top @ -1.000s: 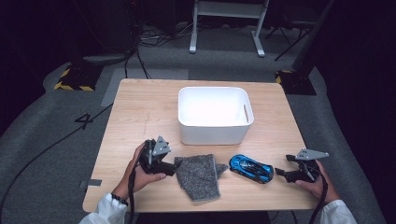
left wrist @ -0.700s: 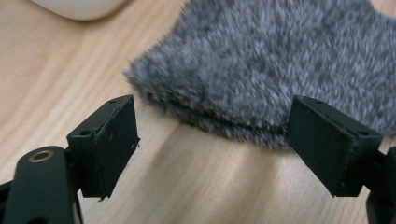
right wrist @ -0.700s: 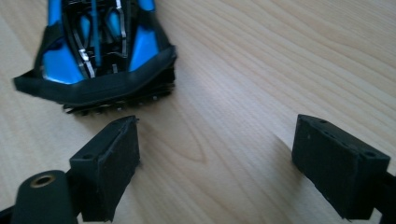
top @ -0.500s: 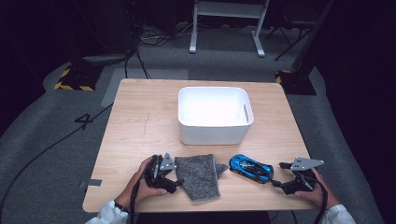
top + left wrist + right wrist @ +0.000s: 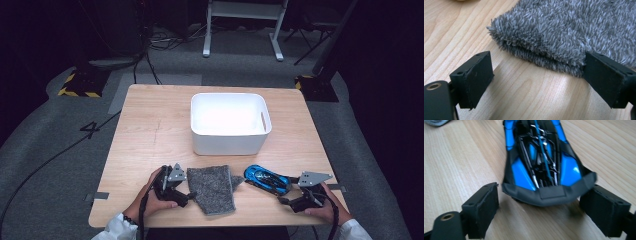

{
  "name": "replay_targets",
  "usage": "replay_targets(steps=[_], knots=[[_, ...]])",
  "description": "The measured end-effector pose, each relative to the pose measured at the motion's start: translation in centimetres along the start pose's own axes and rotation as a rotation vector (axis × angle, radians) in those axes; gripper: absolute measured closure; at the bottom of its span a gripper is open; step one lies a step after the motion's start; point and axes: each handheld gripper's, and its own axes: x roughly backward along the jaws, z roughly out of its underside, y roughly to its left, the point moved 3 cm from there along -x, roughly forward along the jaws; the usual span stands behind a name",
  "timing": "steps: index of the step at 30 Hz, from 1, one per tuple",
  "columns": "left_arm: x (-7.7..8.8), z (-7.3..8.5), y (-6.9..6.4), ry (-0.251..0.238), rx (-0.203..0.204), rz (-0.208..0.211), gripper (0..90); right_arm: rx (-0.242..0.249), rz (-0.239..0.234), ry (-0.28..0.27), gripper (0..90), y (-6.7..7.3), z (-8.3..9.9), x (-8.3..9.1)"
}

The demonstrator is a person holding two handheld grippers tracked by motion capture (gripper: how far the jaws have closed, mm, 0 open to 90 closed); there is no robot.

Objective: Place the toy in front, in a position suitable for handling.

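The left gripper (image 5: 187,194) is held low over the table (image 5: 150,130), near the front edge, with its jaws spread wide; they have just been opening further. Nothing is clamped: in the left gripper view the grey fuzzy cloth (image 5: 564,32) lies just ahead of the jaws, with one jaw touching its edge. The cloth (image 5: 215,187) is seen flat in front of the white bin (image 5: 230,122), its long axis running away from the bin towards the table's front edge. The right gripper (image 5: 284,199) is likewise open and empty. Just ahead of it the blue toy car (image 5: 541,162) is seen, its near end lying between the jaw tips without contact. The car (image 5: 267,179) rests in front of the bin's right corner, its long axis running from the cloth to the right gripper.
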Motion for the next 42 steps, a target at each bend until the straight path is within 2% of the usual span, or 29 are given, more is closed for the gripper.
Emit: replay_targets(steps=[5, 8, 13, 15, 16, 27, 29, 31, 32, 33, 34, 35, 36, 38, 40, 42], knots=[[0.0, 0.0, 0.0, 0.002, 0.001, -0.001, 9.8, 0.001, 0.015, -0.001, 15.7, 0.0, -0.6, -0.4], [-0.1, -0.1, 0.0, 0.003, 0.002, -0.001, 9.3, 0.016, 0.057, 0.002, 15.2, -0.2, -1.2, -0.8], [-0.2, -0.2, 0.1, 0.005, -0.001, -0.001, 7.8, 0.040, 0.032, 0.014, 13.5, -0.6, -1.5, -1.3], [-0.3, -0.2, 0.1, 0.010, 0.001, -0.003, 7.2, 0.052, -0.009, 0.012, 19.1, -0.8, -1.7, -1.4], [-0.4, -0.3, 0.2, 0.010, 0.003, -0.004, 6.2, 0.070, -0.054, 0.016, 23.7, -0.9, -1.9, -1.5], [-0.5, -0.4, 0.3, 0.015, 0.002, -0.007, 4.7, 0.132, -0.155, 0.048, 24.7, -1.5, -2.2, -1.5], [-0.5, -0.4, 0.3, 0.015, 0.002, -0.008, 4.7, 0.151, -0.185, 0.052, 24.7, -1.4, -2.0, -1.2], [-0.5, -0.4, 0.3, 0.016, 0.002, -0.008, 4.7, 0.164, -0.192, 0.055, 24.7, -1.3, -1.9, -1.1], [-0.5, -0.4, 0.3, 0.016, 0.002, -0.007, 4.7, 0.174, -0.227, 0.060, 24.7, -1.1, -1.9, -1.0], [-0.5, -0.4, 0.3, 0.016, 0.002, -0.007, 4.7, 0.174, -0.227, 0.060, 24.7, -1.1, -1.9, -1.0], [-0.5, -0.4, 0.3, 0.016, 0.001, -0.007, 4.7, 0.204, -0.245, 0.075, 24.7, -1.0, -1.9, -1.0], [-0.5, -0.4, 0.3, 0.016, 0.001, -0.007, 4.7, 0.204, -0.245, 0.075, 24.7, -1.0, -1.9, -1.0], [-0.5, -0.4, 0.3, 0.016, 0.000, -0.006, 4.6, 0.236, -0.241, 0.094, 24.6, -0.8, -2.0, -0.9], [-0.5, -0.4, 0.3, 0.015, -0.001, -0.006, 4.6, 0.243, -0.231, 0.100, 24.4, -0.8, -2.1, -1.0], [-0.5, -0.4, 0.3, 0.016, 0.000, -0.005, 4.6, 0.235, -0.220, 0.100, 23.9, -0.9, -2.2, -1.1], [-0.5, -0.4, 0.3, 0.016, 0.001, -0.006, 4.6, 0.212, -0.195, 0.111, 18.5, -1.1, -2.2, -1.1]])
